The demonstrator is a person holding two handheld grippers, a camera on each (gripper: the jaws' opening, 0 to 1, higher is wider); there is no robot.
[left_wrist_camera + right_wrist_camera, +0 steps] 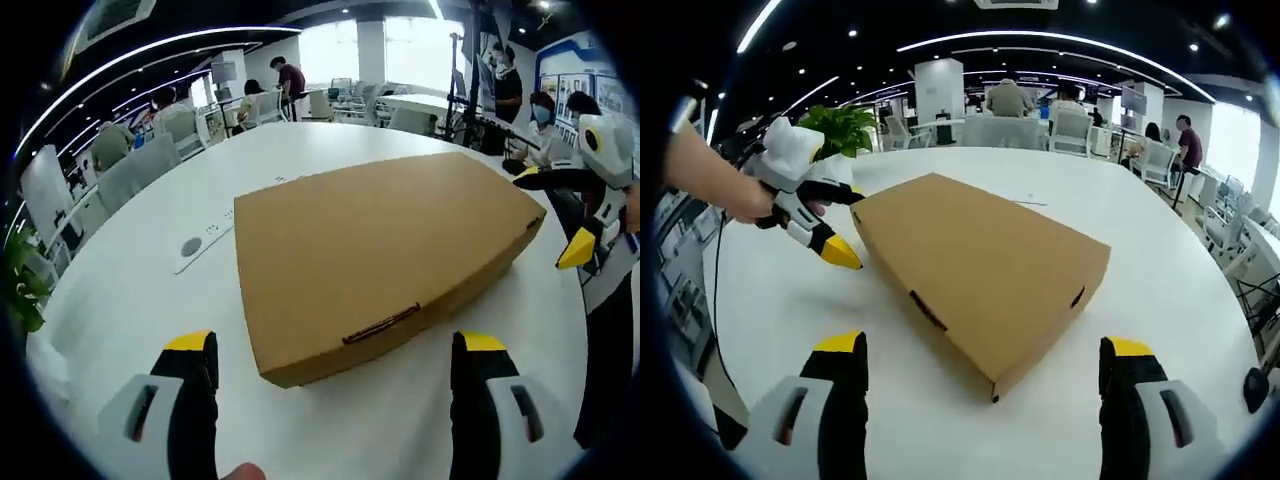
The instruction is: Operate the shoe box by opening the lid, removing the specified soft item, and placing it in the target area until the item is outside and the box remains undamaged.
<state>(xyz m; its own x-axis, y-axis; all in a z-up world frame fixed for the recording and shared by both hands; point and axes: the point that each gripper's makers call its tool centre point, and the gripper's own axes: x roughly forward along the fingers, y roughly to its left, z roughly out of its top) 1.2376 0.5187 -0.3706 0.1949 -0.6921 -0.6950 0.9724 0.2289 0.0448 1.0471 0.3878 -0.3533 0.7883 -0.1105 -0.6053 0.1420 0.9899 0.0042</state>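
A brown cardboard shoe box [370, 255] lies flat on the round white table [140, 300] with its lid closed. In the left gripper view my left gripper [335, 342] is open, its yellow-tipped jaws standing either side of the box's near corner, a little short of it. My right gripper [552, 212] comes in from the right, open at the box's far right corner. In the right gripper view the box [980, 260] lies ahead of my open right gripper [983, 345]. A hand holds my left gripper [848, 225] at the box's far left end.
A white socket strip [205, 240] lies on the table left of the box. A potted plant [845, 125] stands beyond the table edge. A small black object [1255, 388] sits at the right. Chairs, desks and several people are behind.
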